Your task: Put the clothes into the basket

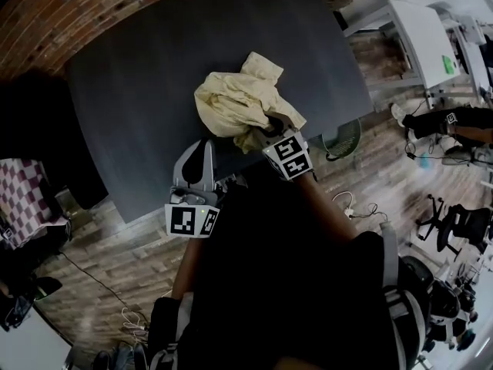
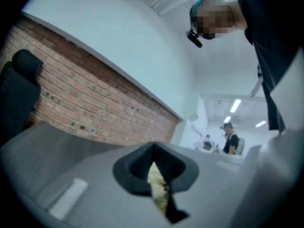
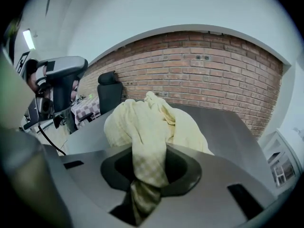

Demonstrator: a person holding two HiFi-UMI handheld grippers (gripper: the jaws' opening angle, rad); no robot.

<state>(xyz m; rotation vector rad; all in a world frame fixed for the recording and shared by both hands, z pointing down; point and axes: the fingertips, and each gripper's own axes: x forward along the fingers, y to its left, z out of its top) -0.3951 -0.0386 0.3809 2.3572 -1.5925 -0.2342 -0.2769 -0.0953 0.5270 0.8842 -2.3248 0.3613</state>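
A pale yellow cloth [image 1: 235, 99] hangs bunched over the near part of a dark table [image 1: 131, 106]. My right gripper [image 1: 271, 127] is shut on the cloth's near right edge. In the right gripper view the fabric [image 3: 147, 122] runs down between the jaws [image 3: 148, 161] and is lifted off the tabletop. My left gripper [image 1: 206, 146] is just left of the cloth's lower edge. In the left gripper view a narrow strip of yellow cloth [image 2: 158, 186] sits pinched in its closed jaws [image 2: 153, 152]. No basket is visible in any view.
A brick wall [image 1: 92, 6] runs behind the table. A checkered seat [image 1: 29, 195] stands at the left, and a fan [image 1: 343, 139] by the table's right corner. White desks [image 1: 420, 37], office chairs [image 1: 462, 222] and a person [image 1: 462, 126] are at the right. Cables [image 1: 350, 203] lie on the wooden floor.
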